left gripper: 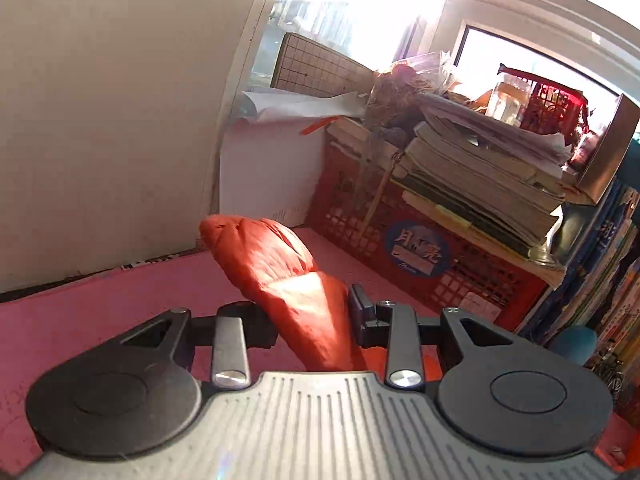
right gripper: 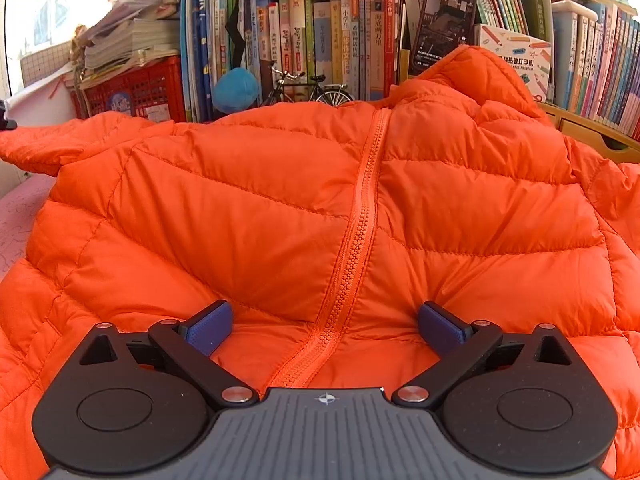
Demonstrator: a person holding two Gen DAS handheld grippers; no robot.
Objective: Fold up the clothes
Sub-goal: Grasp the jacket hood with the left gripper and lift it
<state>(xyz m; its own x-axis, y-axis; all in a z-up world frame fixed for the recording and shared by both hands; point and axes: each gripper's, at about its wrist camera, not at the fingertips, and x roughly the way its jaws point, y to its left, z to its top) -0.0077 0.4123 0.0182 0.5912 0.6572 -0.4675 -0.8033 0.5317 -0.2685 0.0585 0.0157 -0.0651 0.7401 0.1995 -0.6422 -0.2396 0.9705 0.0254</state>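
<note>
left gripper [left gripper: 308, 316]: your fingers are narrowed and clamped on the orange sleeve [left gripper: 276, 264], raised over the pink desk [left gripper: 100, 304].
right gripper [right gripper: 324, 326]: your fingers stand wide, resting on the orange jacket [right gripper: 280, 208] astride its zipper [right gripper: 352, 236].
jacket: spread flat before the bookshelf [right gripper: 320, 32].

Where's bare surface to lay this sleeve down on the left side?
Bare pink mat lies between the beige wall and the orange puffer jacket's sleeve, which the left gripper is clamping. Crowded: red plastic crate under stacked books.
</note>
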